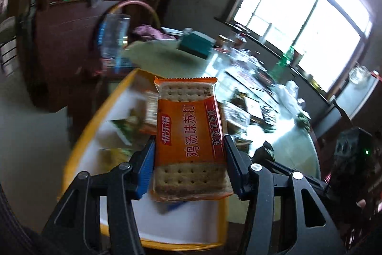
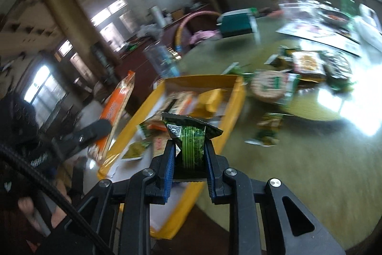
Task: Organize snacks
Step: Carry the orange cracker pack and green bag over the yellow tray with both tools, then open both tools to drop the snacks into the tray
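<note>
Left gripper clamped on an orange cracker packet, one finger pressed to each long edge; packet stands upright in the middle of the left wrist view, printed face to the camera, crackers visible through clear ends. Right gripper pinched narrow on a small green sachet, creased between the pads, its dark crimped top sticking up at centre frame. Below both packets sits a yellow-rimmed tray with a white floor, several blurred snack packets already lying in it. In the right wrist view the cracker packet appears edge-on at left centre, held over the tray's left rim. To the right of the tray, a loose heap of snack packets on the olive round table. Farther back, a teal box at upper centre. Bright window at upper right of the left wrist view. Much motion blur.
</note>
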The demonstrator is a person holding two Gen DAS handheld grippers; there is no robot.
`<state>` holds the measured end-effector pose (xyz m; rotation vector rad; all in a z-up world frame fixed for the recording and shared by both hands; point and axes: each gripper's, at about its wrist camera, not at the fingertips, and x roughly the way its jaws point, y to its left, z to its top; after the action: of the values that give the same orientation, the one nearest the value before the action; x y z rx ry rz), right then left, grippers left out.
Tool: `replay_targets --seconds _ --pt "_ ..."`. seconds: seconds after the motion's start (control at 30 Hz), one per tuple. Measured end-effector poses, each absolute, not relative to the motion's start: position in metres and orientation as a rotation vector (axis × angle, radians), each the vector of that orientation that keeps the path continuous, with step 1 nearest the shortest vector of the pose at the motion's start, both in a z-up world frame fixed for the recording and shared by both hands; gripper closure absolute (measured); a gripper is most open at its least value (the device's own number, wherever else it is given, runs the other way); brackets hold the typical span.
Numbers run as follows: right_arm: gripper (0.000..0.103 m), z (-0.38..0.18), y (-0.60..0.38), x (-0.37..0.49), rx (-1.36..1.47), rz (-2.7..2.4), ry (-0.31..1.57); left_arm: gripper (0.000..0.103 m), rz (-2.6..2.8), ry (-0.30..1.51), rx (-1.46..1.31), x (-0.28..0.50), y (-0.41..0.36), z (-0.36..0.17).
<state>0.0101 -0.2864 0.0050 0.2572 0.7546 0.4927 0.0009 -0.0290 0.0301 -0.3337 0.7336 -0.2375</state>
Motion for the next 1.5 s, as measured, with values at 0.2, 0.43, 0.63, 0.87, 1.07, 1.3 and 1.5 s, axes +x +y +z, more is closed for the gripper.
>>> replay_targets --seconds 0.2,0.43,0.63,0.87,1.07,1.3,1.5 --pt "0.080 -0.015 -0.247 0.019 0.216 0.568 0.816 0.048 -0.248 0.780 -0.285 -0.008 -0.020 0.014" --pt "0.080 -0.042 -0.222 0.033 0.164 0.568 0.907 0.049 -0.222 0.887 -0.219 -0.014 -0.027 -0.025" --pt "0.080 -0.050 -0.211 0.036 0.111 0.568 0.930 0.049 -0.191 0.959 -0.159 -0.005 -0.031 -0.042" --pt "0.078 -0.050 -0.209 0.032 0.085 0.570 0.914 0.047 -0.180 0.970 -0.225 0.001 -0.020 -0.046" --pt "0.056 -0.047 -0.221 0.032 0.151 0.591 0.903 0.034 -0.178 0.852 -0.232 -0.007 -0.025 -0.022" --pt "0.046 -0.031 -0.271 0.020 0.288 0.563 0.818 0.032 -0.254 0.809 -0.236 0.000 -0.060 -0.003" --pt "0.043 -0.018 -0.328 0.006 0.364 0.474 0.757 0.031 -0.353 0.803 -0.212 0.002 -0.106 0.012"
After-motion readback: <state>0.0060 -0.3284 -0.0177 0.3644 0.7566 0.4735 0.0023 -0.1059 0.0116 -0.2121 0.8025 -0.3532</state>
